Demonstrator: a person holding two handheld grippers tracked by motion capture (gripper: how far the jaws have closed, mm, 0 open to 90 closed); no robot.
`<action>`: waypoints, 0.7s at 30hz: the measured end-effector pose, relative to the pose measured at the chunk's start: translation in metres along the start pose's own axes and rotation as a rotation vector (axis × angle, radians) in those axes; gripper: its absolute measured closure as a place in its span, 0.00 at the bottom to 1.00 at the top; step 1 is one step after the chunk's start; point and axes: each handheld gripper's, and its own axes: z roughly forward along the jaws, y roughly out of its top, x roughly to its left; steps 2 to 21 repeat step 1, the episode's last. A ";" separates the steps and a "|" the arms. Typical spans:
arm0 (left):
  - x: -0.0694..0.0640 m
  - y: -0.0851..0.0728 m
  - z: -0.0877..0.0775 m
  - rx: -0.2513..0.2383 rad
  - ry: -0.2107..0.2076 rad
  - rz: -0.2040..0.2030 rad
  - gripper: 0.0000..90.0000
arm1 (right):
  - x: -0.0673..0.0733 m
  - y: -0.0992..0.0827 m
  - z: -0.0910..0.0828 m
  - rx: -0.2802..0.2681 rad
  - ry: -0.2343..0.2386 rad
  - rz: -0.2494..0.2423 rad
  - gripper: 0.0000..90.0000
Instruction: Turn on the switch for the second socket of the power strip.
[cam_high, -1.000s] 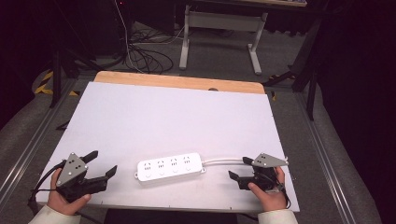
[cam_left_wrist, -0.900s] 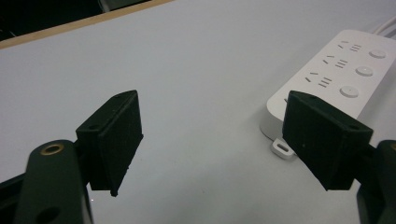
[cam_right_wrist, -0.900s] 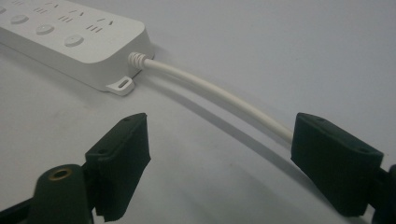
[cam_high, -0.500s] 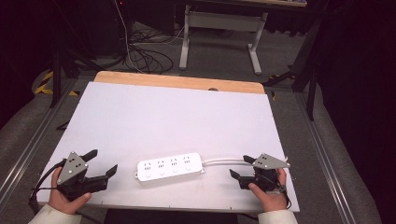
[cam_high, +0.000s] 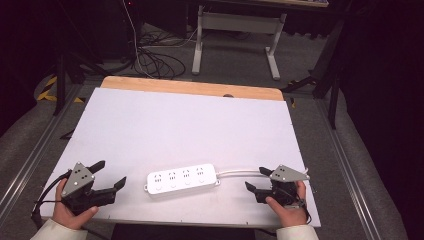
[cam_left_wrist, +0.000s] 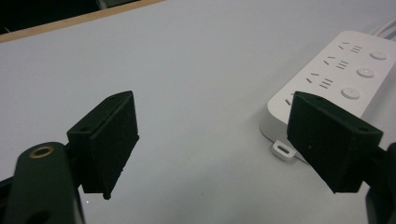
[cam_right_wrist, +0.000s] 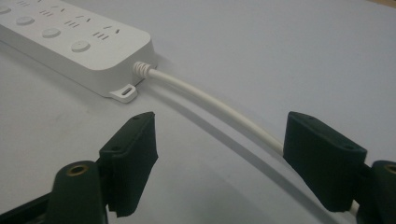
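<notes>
So the left gripper (cam_high: 109, 175) has its jaws spread wide with nothing but bare table between them. In the left gripper view the pads (cam_left_wrist: 112, 140) are well apart, and the near end of the white power strip (cam_high: 182, 179) sits just past the right-hand pad, close but not touching. You can see its little mounting tab and three round buttons with their socket slots from there.

Over on the other side, the right gripper (cam_high: 256, 181) is also wide, though its jaws have just been closing in a bit. Nothing's clamped yet. In the right gripper view the strip's white cord (cam_right_wrist: 210, 105) runs across the gap between the two pads (cam_right_wrist: 133, 158), lying flat on the table and slipping behind the right-hand pad. I can't tell if it actually touches that pad there. The cord's ribbed collar goes into the strip's end just ahead of the left-hand pad.

From the high view, the strip lies between both grippers, near the front edge of the white table top (cam_high: 190, 125), pretty much pointing from one gripper to the other. A hand (cam_high: 70, 212) holds each gripper from the bottom edge. Beyond the white surface there's a wooden strip (cam_high: 190, 88) along the far edge.
</notes>
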 end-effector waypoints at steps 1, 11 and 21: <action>0.000 0.000 0.000 -0.001 0.001 -0.003 0.19 | 0.000 0.000 0.000 -0.002 0.000 -0.001 0.29; 0.000 0.000 0.000 -0.001 0.001 -0.003 0.19 | 0.000 0.000 0.000 -0.002 0.000 -0.001 0.29; 0.000 0.000 0.000 -0.001 0.001 -0.003 0.19 | 0.000 0.000 0.000 -0.002 0.000 -0.001 0.29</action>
